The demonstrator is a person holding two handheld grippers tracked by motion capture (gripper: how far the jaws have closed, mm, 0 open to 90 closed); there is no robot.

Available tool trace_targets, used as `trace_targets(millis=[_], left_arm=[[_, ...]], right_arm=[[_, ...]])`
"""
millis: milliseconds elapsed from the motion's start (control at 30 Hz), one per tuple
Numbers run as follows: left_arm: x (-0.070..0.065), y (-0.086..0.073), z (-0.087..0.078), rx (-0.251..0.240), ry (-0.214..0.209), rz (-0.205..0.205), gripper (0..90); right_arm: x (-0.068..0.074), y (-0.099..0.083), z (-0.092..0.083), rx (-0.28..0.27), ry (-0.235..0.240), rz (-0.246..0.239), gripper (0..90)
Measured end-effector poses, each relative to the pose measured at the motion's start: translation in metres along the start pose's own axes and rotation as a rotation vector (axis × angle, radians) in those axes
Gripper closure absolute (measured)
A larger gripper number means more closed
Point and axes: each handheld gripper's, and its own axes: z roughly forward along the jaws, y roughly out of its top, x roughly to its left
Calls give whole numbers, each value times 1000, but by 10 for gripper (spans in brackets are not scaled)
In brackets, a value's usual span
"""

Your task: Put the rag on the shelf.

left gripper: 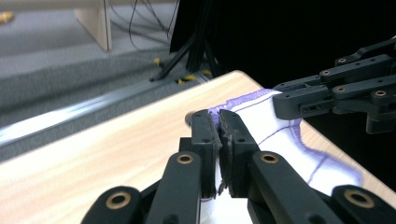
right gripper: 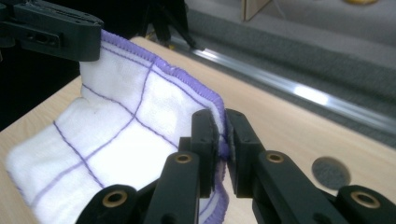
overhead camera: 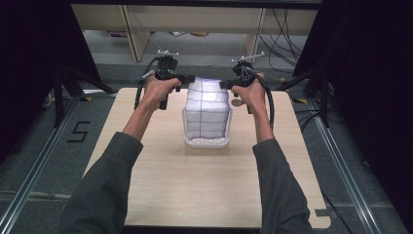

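- I am holding a white cloth point(overhead camera: 207, 109) with a purple grid above the wooden table point(overhead camera: 160, 195), one gripper pinching each of its top corners.
- My left gripper point(left gripper: 218, 122) is clenching the cloth's purple-stitched edge between its closed jaws, at the cloth's left top corner.
- My right gripper point(right gripper: 222, 122) is clamping the opposite corner the same way, the hem showing between its jaws.
- The cloth is hanging down from both grippers, and its lower end is lying folded on the table beneath them.
- A small grey round mark point(right gripper: 330, 172) is sitting on the table just right of the cloth, near my right hand point(overhead camera: 251, 95).
- My left hand point(overhead camera: 158, 90) is gripping its handle left of the cloth.
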Motion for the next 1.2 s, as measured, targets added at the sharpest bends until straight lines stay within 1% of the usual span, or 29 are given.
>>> trace_targets(millis=[100, 133, 167, 200, 233, 267, 300, 367, 400, 433, 467, 500, 533, 633, 667, 700, 767, 800, 833, 867, 900, 933, 967, 1000, 1033, 1067, 1100, 1167, 1200], left_arm=[[7, -10, 7, 37, -2, -14, 837], [9, -13, 9, 49, 0, -17, 836], [10, -15, 10, 56, 3, -18, 837], [12, -17, 12, 69, 1, -18, 837], [13, -20, 13, 85, 3, -15, 838], [13, -23, 15, 107, 4, -8, 838], [14, -24, 15, 114, 3, -5, 838], [15, -27, 17, 132, -6, -10, 830], [15, -29, 18, 159, -14, -8, 812], [15, -31, 19, 182, -9, 2, 779], [15, -32, 20, 194, 13, 11, 737], [15, -33, 20, 201, 32, 17, 661], [15, -33, 20, 196, 32, 4, 551], [15, -31, 17, 180, 47, -9, 524], [15, -30, 14, 173, 48, -14, 516], [15, -30, 12, 170, 52, -15, 500], [16, -28, 8, 164, 59, -11, 489], [16, -28, 5, 159, 60, -17, 480], [16, -27, 2, 154, 60, -11, 473], [15, -27, -1, 149, 62, -9, 470], [15, -27, -5, 150, 60, -2, 464], [15, -28, -7, 152, 61, 0, 462], [15, -28, -9, 158, 63, 1, 454], [15, -28, -11, 159, 66, 1, 445], [16, -29, -12, 159, 69, 2, 437], [16, -29, -15, 165, 69, 2, 431], [17, -30, -17, 167, 67, 2, 421], [16, -31, -22, 166, 74, 10, 406], [14, -31, -25, 160, 78, 15, 398]], right_arm=[[-5, -11, 10, 33, 6, 25, 821], [-6, -12, 12, 57, 2, 34, 820], [-8, -15, 14, 56, 2, 10, 820], [-9, -17, 18, 51, 7, 14, 820], [-10, -19, 20, 61, 2, 18, 816], [-11, -21, 21, 94, 9, 29, 810], [-13, -23, 24, 98, 5, 22, 797], [-15, -26, 27, 110, 15, 41, 765], [-16, -27, 27, 113, 13, 39, 756], [-17, -29, 28, 113, 4, 41, 738], [-18, -30, 29, 116, 1, 39, 722], [-19, -31, 29, 126, 12, 49, 703], [-22, -32, 27, 112, -9, 53, 685], [-22, -31, 25, 107, -2, 66, 656], [-22, -31, 22, 98, -15, 65, 641], [-22, -30, 18, 93, -11, 73, 636], [-23, -29, 14, 83, -21, 66, 623], [-24, -28, 10, 81, -23, 65, 619], [-24, -28, 7, 63, -22, 69, 617], [-24, -28, 3, 61, -21, 65, 613], [-23, -28, -1, 57, -28, 80, 611], [-24, -29, -5, 45, -24, 66, 609], [-21, -29, -9, 61, -29, 99, 607], [-21, -30, -12, 61, -34, 95, 603], [-25, -30, -13, 38, -36, 45, 597], [-20, -30, -16, 53, -40, 108, 596], [-22, -31, -19, 44, -38, 91, 592], [-20, -32, -25, 32, -40, 76, 580], [-17, -33, -28, 26, -38, 89, 574]])
